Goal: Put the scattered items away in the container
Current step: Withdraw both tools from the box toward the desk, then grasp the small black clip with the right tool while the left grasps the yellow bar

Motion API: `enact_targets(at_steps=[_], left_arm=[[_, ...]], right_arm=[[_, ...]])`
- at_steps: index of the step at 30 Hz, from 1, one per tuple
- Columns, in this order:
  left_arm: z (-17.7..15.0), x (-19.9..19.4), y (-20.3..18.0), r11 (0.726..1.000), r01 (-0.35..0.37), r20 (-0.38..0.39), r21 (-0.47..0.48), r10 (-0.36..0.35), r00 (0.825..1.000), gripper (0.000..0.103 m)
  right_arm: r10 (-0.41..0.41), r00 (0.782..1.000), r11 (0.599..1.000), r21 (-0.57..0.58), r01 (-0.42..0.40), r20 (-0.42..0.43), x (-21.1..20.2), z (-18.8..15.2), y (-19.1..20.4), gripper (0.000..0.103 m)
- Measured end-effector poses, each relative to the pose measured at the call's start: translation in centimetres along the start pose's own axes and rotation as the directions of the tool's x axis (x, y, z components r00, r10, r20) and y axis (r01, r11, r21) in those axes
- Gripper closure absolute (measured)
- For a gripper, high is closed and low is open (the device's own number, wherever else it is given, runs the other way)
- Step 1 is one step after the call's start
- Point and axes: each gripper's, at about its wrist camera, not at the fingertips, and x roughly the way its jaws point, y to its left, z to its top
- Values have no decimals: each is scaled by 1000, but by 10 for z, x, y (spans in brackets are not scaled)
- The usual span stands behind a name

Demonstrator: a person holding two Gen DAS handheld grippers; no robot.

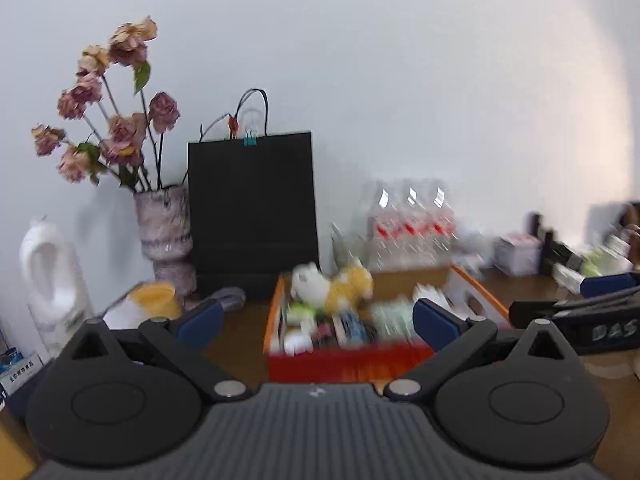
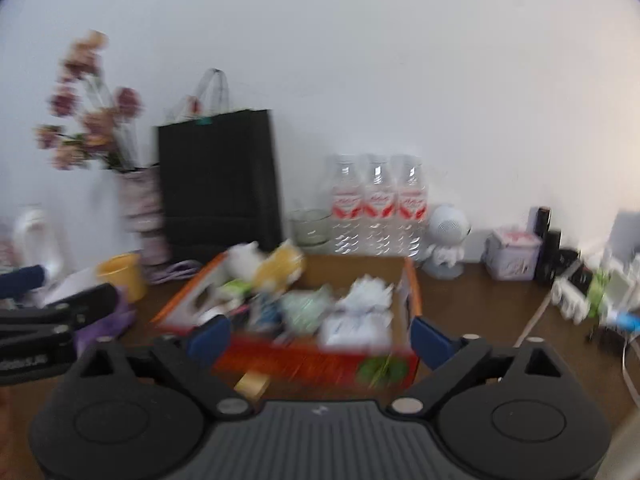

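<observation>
A red and orange cardboard box stands on the brown table, straight ahead in both wrist views. It holds a white and yellow plush toy, green and white packets and several small blurred items. My left gripper is open, its blue pads wide apart on either side of the box's near end, with nothing between them. My right gripper is also open and empty before the box's front wall. A small tan block lies in front of the box.
Behind the box a black paper bag, a vase of dried roses, three water bottles and a glass bowl line the wall. A yellow cup and a white bottle stand left; clutter fills the right.
</observation>
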Motion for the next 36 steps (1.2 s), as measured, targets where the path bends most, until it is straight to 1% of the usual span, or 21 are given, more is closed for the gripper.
enact_targets(at_steps=[3, 6, 7, 9, 10, 12, 14, 17, 19, 21, 23, 25, 26, 28, 29, 30, 31, 33, 34, 35, 36], left_arm=[[-39, -52, 2, 1000, 7, 4, -14, -7, 1000, 0], [-83, -100, 4, 999, -20, 2, -41, 20, 1000, 0], [-96, -113, 6, 998, -26, -15, -55, 25, 1000, 0], [-115, -132, 9, 997, -30, -73, -71, 25, 997, 0], [-119, -141, 9, 998, -25, -84, -65, 19, 996, 0], [-119, -157, 10, 999, -15, -62, -39, 13, 998, 0], [-115, -169, 7, 1000, -10, -16, -22, 10, 1000, 0], [-113, -169, 3, 1000, 0, -3, -19, 0, 1000, 0], [-116, -159, 1, 1000, 1, -34, -21, -2, 999, 0], [-116, -146, 1, 999, 16, -70, -34, -19, 997, 0], [-112, -129, 1, 998, 32, -88, -46, -36, 996, 0], [-106, -102, -4, 998, 63, -92, -24, -65, 994, 0], [-102, -84, -10, 998, 64, -95, -3, -64, 993, 0], [-92, -41, -25, 997, 67, -121, 41, -62, 991, 0], [-87, -18, -31, 995, 83, -139, 56, -74, 988, 0], [-82, 8, -34, 991, 117, -156, 62, -106, 982, 0], [-77, 33, -37, 987, 145, -178, 61, -132, 975, 0], [-72, 84, -44, 986, 159, -235, 56, -141, 962, 5], [-71, 105, -47, 987, 154, -253, 50, -137, 958, 12], [-72, 122, -49, 989, 145, -260, 38, -130, 957, 15], [-72, 137, -50, 991, 135, -263, 23, -124, 957, 19]], right_arm=[[10, 999, 1000, 16, -11, 31, -56, -47, 5, 3], [21, 997, 999, 40, -25, 78, -104, -101, 7, 3], [26, 996, 999, 41, -30, 88, -117, -117, 7, 3], [33, 997, 999, 30, -36, 74, -141, -142, 8, 6], [30, 998, 999, 26, -32, 62, -150, -148, 9, 6], [26, 999, 999, 26, -27, 34, -164, -153, 8, 6], [19, 999, 1000, 14, -19, 42, -174, -153, 9, 6], [15, 998, 1000, 11, -16, 57, -172, -149, 8, 8], [10, 999, 1000, 9, -10, 38, -162, -146, 8, 14], [4, 1000, 1000, -2, -4, 12, -151, -145, 8, 20], [0, 1000, 1000, -13, 0, 0, -138, -142, 6, 20], [-10, 1000, 999, -34, 9, -18, -114, -136, 1, 20], [-15, 999, 999, -46, 13, -37, -97, -132, -2, 21], [-40, 996, 998, -55, 35, -79, -60, -122, -12, 29], [-50, 994, 998, -49, 45, -93, -42, -117, -16, 37], [-64, 993, 997, -40, 61, -101, -25, -112, -20, 41], [-82, 990, 996, -35, 79, -113, -6, -108, -25, 41], [-107, 983, 994, -36, 103, -146, 25, -101, -31, 48], [-109, 980, 994, -40, 104, -166, 39, -99, -34, 50], [-112, 976, 993, -47, 105, -188, 50, -98, -37, 58], [-118, 972, 993, -56, 108, -204, 59, -97, -38, 61]])
